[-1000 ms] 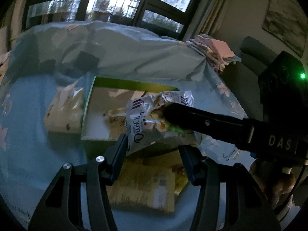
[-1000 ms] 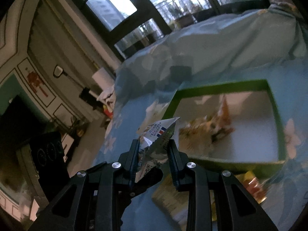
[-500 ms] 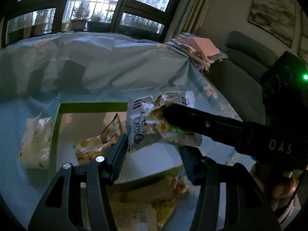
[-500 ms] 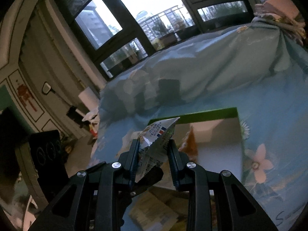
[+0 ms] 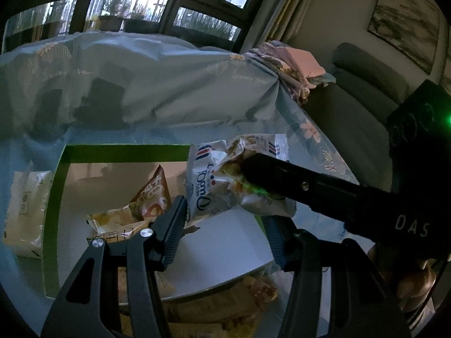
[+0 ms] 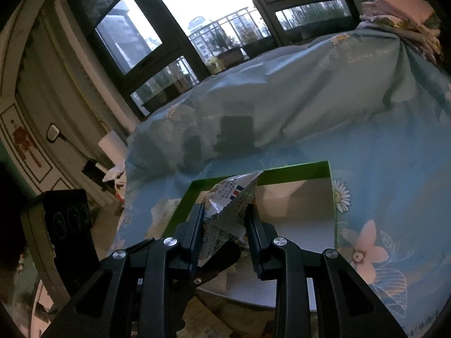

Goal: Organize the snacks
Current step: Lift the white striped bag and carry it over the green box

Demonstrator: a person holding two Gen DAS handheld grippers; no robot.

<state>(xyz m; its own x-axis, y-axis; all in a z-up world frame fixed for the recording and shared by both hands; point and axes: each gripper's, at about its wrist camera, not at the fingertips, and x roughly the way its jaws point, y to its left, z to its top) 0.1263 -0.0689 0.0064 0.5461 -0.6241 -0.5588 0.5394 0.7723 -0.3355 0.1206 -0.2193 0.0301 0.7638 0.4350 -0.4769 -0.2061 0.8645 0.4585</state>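
Right tool (image 6: 225, 225) clamps a silvery snack packet (image 5: 214, 180) over the green-rimmed box (image 5: 124, 153); red-white-blue stripes, print unreadable. Left tool (image 5: 225, 231) stands apart around its lower edge (one pad near it). "DAS" on right tool's body. Orange bag (image 5: 153, 194) inside box.

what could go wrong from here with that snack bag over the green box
Right gripper pinches only a crumpled part of the white snack bag, so it may slip out. The bag hangs near the green box right edge, so a release might land it on the rim. The left gripper sits just beneath and could snag it.
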